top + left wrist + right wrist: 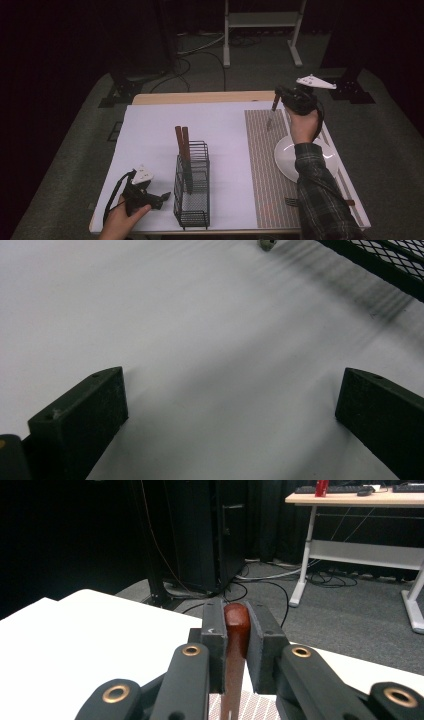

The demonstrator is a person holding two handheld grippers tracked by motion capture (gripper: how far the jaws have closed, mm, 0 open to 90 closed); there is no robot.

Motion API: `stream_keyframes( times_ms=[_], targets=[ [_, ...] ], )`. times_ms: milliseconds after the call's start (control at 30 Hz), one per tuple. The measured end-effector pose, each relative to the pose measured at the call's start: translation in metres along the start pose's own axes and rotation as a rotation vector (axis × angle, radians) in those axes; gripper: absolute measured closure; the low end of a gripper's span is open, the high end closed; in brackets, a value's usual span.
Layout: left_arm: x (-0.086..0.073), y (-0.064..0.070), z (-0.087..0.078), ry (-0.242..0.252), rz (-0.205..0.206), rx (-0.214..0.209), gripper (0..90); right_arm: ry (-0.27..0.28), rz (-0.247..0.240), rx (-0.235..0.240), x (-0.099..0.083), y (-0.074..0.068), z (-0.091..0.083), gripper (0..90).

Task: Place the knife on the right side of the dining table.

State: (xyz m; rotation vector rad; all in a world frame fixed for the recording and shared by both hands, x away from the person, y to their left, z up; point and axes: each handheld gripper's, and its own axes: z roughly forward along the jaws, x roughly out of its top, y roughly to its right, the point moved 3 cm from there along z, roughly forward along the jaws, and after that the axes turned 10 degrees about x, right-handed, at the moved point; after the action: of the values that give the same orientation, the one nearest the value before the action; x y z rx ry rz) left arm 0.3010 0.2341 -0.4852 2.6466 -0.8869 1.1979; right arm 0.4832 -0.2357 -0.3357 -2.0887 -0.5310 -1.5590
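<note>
Two tools work over one white surface [150,135], the largest thing in the high view. A striped mat [262,165] runs down its right part, and a white plate [287,155] lies on the mat's right side, partly under the person's plaid sleeve [320,195]. A black wire rack [192,187] stands near the middle of the surface, with two brown-handled utensils [182,145] upright in it, handles up. A fork [292,201] lies on the mat near its front edge, just beside the sleeve.

At the far right corner, the right tool [277,97] is raised above the mat and its jaws are closed on the brown handle of a knife [273,111], whose blade hangs down toward the mat's far end (whether the tip touches it I cannot tell). In the right gripper view the right tool [236,645] pinches that rounded red-brown handle [237,630] from both sides.

At the front left, the left tool [162,198] rests low on the surface, just left of the rack. Its own view shows the left tool [230,405] with jaws spread wide and nothing between them, the rack's [385,260] mesh at upper right.
</note>
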Motion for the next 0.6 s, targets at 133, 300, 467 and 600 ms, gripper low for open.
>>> stream_keyframes(
  times_ms=[133, 300, 467, 600],
  targets=[
    [0.0, 0.0, 0.0, 0.0, 0.0, -0.001, 0.0, 0.0, -0.001, 0.0, -0.002, 0.001, 0.002, 79.2],
    [0.0, 0.0, 0.0, 0.001, 0.0, 0.0, 0.0, 0.004, 0.003, -0.002, -0.004, 0.004, 0.001, 79.0],
    [0.0, 0.0, 0.0, 0.0, 0.0, 0.0, 0.0, -0.002, -0.007, -0.023, -0.005, 0.006, -0.002, 77.8],
    [0.0, 0.0, 0.0, 0.0, 0.0, 0.0, 0.0, -0.003, -0.016, -0.046, -0.007, 0.011, -0.008, 76.6]
  ],
)
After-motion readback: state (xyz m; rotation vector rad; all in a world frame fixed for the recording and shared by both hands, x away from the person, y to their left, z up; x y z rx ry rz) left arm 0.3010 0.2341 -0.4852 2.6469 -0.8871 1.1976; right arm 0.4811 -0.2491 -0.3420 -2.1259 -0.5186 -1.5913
